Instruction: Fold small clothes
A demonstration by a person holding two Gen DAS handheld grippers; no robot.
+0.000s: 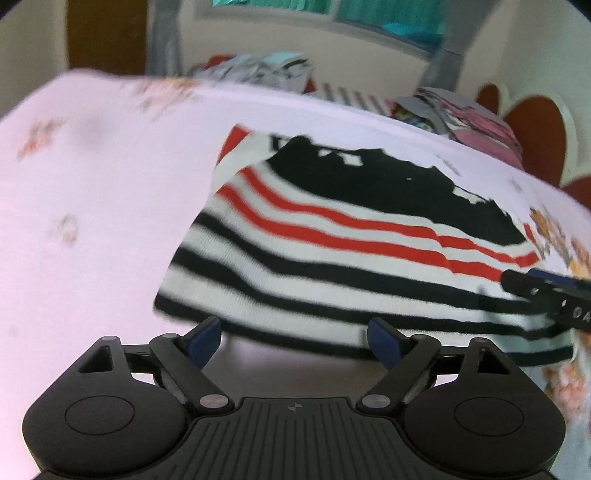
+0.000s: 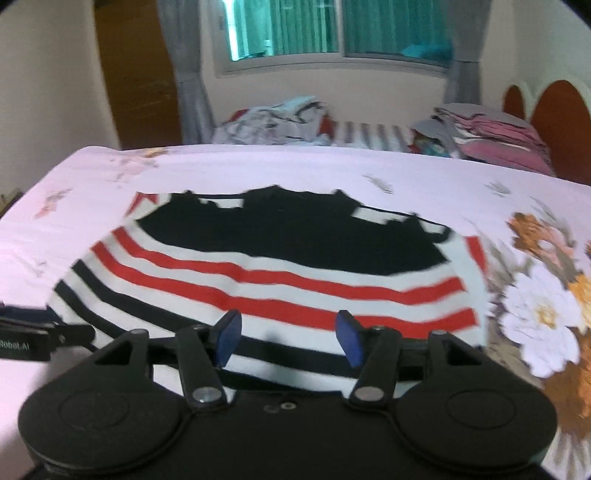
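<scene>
A small striped garment (image 1: 332, 258) lies flat on the pale floral bedsheet (image 1: 92, 221). It has a black top part, red and white stripes in the middle and black and white stripes at the near hem. My left gripper (image 1: 295, 343) hovers at the near hem, jaws wide apart, nothing between the blue pads. The right gripper's tip (image 1: 546, 295) shows at the garment's right edge. In the right wrist view the garment (image 2: 277, 277) fills the middle. My right gripper (image 2: 288, 338) stands open over its near stripes with no cloth between the pads. The left gripper (image 2: 37, 332) shows at the left.
Piles of clothes (image 2: 280, 118) and a folded stack (image 2: 491, 136) sit on a second bed behind. A large flower print (image 2: 543, 314) marks the sheet to the right. A window with curtains (image 2: 332, 33) and a red headboard (image 2: 554, 122) lie beyond.
</scene>
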